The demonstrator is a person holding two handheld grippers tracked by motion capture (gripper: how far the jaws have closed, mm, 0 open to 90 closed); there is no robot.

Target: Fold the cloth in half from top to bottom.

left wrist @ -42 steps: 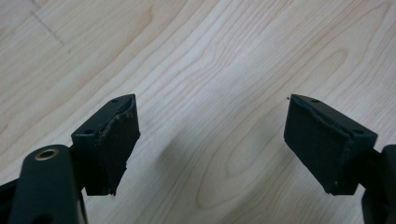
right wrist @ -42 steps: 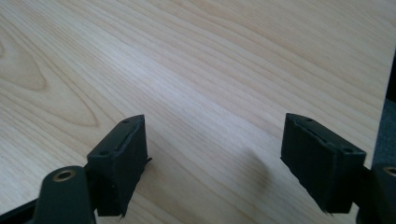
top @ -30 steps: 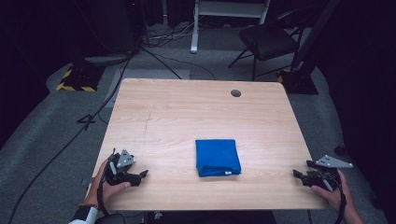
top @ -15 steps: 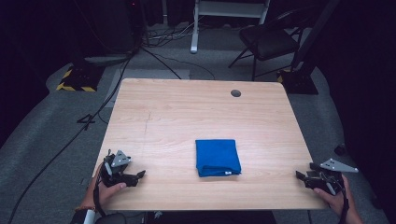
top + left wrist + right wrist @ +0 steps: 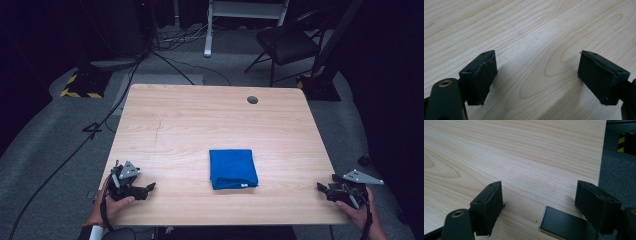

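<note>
Both grippers retreated; folded blue cloth [image 5: 233,169] lies flat.

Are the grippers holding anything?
No. The left gripper and right gripper are both open with only bare table between their jaws. The blue cloth lies untouched.

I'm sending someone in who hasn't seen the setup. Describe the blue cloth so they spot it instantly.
Start at the light wooden table. Toward its near edge, slightly right of centre, lies the folded blue cloth, flat and roughly square, apart from the left gripper and the right gripper. It is the one bright blue thing on the wood.
</note>
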